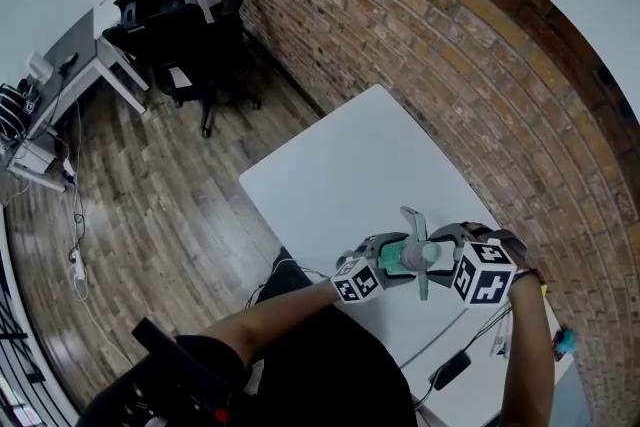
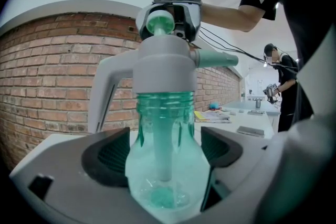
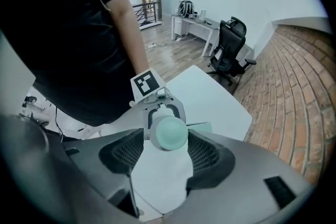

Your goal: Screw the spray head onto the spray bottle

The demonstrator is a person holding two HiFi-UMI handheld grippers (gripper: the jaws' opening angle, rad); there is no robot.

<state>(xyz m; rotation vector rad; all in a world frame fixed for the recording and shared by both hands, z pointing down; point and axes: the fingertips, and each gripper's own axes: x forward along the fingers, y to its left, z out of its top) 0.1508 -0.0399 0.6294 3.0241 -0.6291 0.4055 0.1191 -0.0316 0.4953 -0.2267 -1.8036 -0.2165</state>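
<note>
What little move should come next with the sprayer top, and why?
Probably twist the spray head tighter with the right hand-held gripper, which clamps it from above. Thread ridges on the neck of the spray bottle show below the head's collar, so it seems not fully screwed down. The left hand-held gripper grips the bottle.

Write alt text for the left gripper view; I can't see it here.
A translucent green spray bottle stands clamped in the left claw, with a grey spray head seated on its neck. The right claw is on the head from above, and a brick wall runs behind.
</note>
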